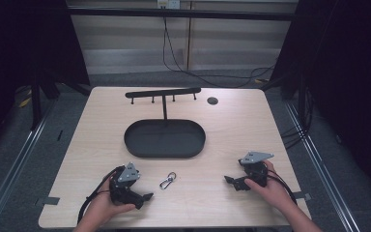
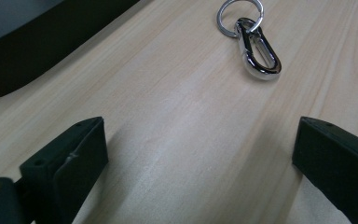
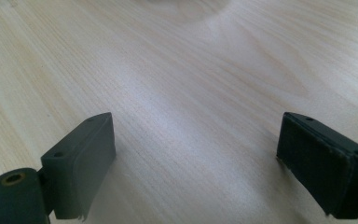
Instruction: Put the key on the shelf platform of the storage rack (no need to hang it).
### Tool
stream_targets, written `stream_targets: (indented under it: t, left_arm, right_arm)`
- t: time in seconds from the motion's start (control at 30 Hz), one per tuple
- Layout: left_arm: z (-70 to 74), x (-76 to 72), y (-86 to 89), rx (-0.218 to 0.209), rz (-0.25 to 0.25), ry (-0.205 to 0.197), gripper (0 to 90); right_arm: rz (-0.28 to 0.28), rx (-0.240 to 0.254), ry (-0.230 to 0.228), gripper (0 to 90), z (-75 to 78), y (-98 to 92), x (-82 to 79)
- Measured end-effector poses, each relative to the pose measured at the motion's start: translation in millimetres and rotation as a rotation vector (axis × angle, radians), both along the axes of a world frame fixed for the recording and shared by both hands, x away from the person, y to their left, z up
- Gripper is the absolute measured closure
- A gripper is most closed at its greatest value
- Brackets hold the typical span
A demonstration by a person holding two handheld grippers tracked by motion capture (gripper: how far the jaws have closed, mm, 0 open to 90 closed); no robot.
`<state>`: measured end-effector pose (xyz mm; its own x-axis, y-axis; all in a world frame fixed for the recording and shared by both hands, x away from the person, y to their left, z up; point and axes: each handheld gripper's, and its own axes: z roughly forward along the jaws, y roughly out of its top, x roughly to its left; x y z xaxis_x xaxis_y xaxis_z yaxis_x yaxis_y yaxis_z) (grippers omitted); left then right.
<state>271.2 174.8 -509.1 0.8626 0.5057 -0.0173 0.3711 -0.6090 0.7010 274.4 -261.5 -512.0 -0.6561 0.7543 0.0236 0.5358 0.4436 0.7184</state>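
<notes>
Light wooden table (image 1: 222,125), black oval tray (image 1: 164,139), perhaps a stand, silver carabiner (image 1: 167,181)

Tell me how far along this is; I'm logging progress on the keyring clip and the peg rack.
Nothing looks done: the clip lies flat on the table, the peg rack bare. In hand: nothing; left gripper and right gripper both open, empty. Left, presumably: gripping the clip and hanging it.

1. Between your left gripper (image 1: 147,196) and right gripper (image 1: 228,180) the table (image 1: 212,140) lies bare, so either can pass there.
2. A carabiner keyring (image 1: 167,181) lies just ahead of the left gripper's spread jaws.
3. Farther forward, the black oval tray (image 1: 164,138) and the hook rack (image 1: 163,92) behind it block the middle.
</notes>
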Motion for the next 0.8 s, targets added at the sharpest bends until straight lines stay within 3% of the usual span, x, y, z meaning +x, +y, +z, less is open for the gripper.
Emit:
stream_targets:
  t: [0.23, 0.4, 0.57, 0.67, 0.8]
  left_arm:
    - [0.1, -0.9, -0.1, -0.004, 0.004, 0.007, 0.5]
    - [5.1, -1.8, 0.5, 0.009, 0.026, 0.018, 14.4]
    - [16.1, -1.1, -6.0, 0.105, 0.026, 0.079, 18.5]
    - [17.6, 0.1, -6.9, 0.112, 0.036, 0.093, 21.5]
    - [24.8, 0.9, -8.9, 0.124, 0.032, 0.152, 23.5]
  right_arm:
    - [0.0, 0.0, 0.0, 10.7, 0.0, 0.0, 0.0]
    - [-0.001, 0.0, 0.001, 10.7, 0.1, 0.0, 0.0]
    - [-0.001, 0.0, 0.002, 10.7, 0.1, 0.0, 0.0]
    - [-0.001, 0.0, 0.001, 10.6, 0.1, 0.0, 0.1]
    - [-0.001, 0.0, 0.002, 10.6, 0.1, 0.1, 0.1]
